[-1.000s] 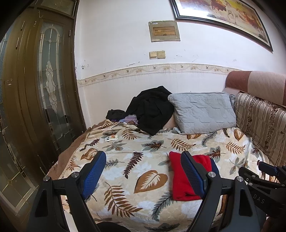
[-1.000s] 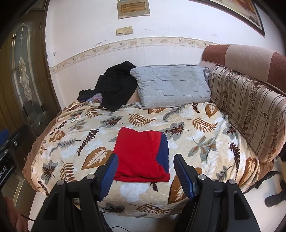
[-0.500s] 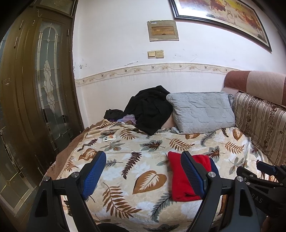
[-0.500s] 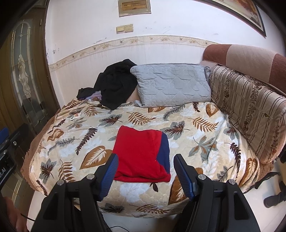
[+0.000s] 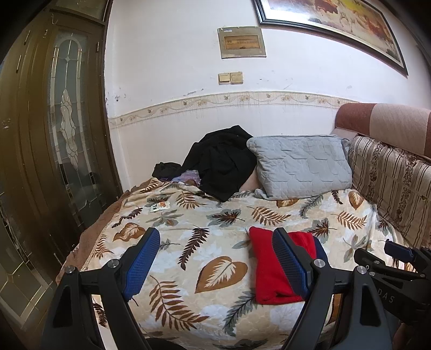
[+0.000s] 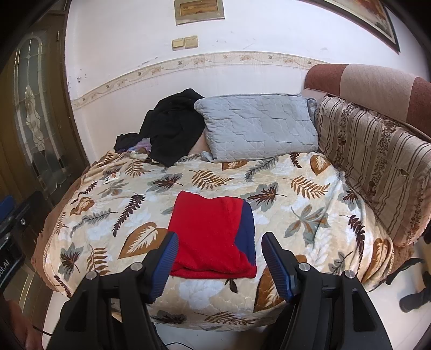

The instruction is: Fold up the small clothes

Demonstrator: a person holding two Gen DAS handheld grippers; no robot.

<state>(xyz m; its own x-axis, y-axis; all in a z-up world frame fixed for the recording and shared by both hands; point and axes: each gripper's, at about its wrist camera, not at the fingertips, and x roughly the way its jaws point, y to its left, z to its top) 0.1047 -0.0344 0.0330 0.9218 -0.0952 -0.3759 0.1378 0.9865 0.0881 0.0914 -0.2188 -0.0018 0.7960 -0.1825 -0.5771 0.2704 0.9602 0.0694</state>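
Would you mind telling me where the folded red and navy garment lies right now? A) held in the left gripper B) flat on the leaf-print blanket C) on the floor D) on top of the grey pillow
B: the red and navy garment lies folded on the leaf-print blanket, with both grippers open and off it.

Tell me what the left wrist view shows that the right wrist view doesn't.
Only the left wrist view shows the full glass-panelled door and most of the framed painting; the red garment is partly hidden there by a finger.

Only the right wrist view shows the whole folded garment with its blue panel, and the floor on the right.

Both show the leaf blanket, grey pillow, black clothes, and open, empty fingers.
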